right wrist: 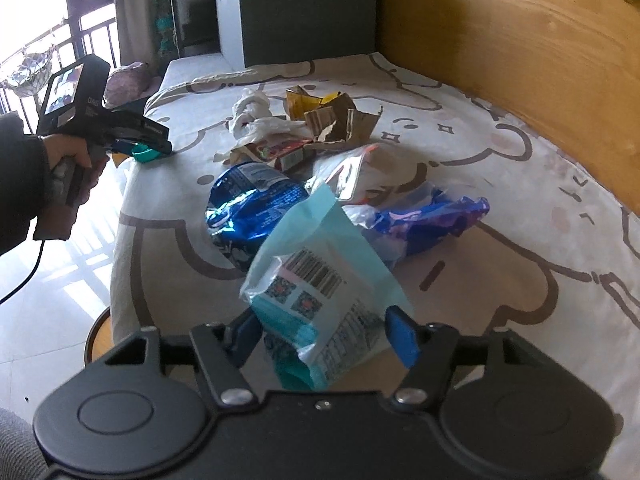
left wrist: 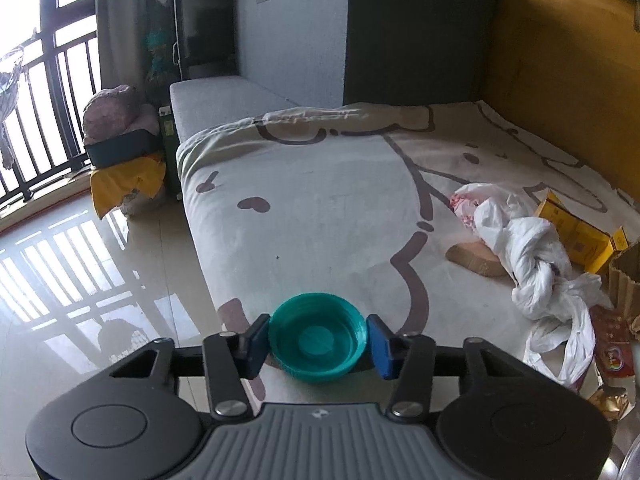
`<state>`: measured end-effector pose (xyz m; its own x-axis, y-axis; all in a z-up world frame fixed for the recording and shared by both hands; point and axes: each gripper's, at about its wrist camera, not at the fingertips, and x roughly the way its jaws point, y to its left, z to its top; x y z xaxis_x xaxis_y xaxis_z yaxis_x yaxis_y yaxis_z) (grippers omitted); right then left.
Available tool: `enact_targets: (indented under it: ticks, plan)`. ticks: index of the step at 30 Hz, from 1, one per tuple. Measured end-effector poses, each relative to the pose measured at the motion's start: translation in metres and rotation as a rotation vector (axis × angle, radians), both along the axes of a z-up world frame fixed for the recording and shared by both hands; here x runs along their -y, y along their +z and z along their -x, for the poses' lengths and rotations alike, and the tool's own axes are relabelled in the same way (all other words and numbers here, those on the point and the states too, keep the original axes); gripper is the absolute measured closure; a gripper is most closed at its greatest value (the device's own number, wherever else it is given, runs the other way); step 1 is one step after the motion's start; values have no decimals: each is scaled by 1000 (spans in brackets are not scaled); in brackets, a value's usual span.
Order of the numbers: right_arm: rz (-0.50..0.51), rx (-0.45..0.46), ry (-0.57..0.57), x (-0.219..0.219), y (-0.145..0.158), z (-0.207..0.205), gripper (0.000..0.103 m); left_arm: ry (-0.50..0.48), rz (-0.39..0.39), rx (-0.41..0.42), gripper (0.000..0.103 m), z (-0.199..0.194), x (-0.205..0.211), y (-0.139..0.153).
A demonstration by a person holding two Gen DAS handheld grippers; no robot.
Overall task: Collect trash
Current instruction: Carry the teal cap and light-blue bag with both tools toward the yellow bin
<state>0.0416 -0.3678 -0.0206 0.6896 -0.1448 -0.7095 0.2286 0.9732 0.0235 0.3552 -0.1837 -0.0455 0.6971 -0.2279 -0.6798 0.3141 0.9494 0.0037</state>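
Both grippers work over a bed covered by a cream blanket (left wrist: 320,208) with brown cartoon outlines. Left gripper (left wrist: 318,344) has its two blue pads pressed against opposite sides of one teal bottle cap (left wrist: 318,344), which lies open side up near the blanket's edge; the jaws are narrowed onto it. From the right wrist view the person's hand (right wrist: 76,168) grips that tool's handle, with the cap (right wrist: 145,155) at its tip. Right gripper (right wrist: 320,332) stands partly open around one pale teal pouch (right wrist: 320,264) printed with a barcode and two square codes; its right pad (right wrist: 402,336) looks to be against the pouch's edge, and whether the left pad touches I cannot tell. Beyond it lie two blue foil wrappers, (right wrist: 252,204) and (right wrist: 432,220), one clear zip bag (right wrist: 356,172), torn brown cardboard (right wrist: 340,120), and one knotted white plastic bag (left wrist: 532,256) beside one yellow box (left wrist: 576,236).
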Motion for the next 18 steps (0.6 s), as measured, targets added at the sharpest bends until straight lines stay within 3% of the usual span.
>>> enact_targets:
  ticks: [3, 8, 18]
  plan:
    - [0, -5, 0, 0, 0, 0, 38, -5, -17, -5, 53, 1, 2, 1]
    - [-28, -15, 8, 0, 1, 1, 53, -29, -25, -21, 53, 13, 6, 5]
    - [-48, 2, 12, -3, 14, 15, 57, -123, -20, -41, 53, 65, 16, 17]
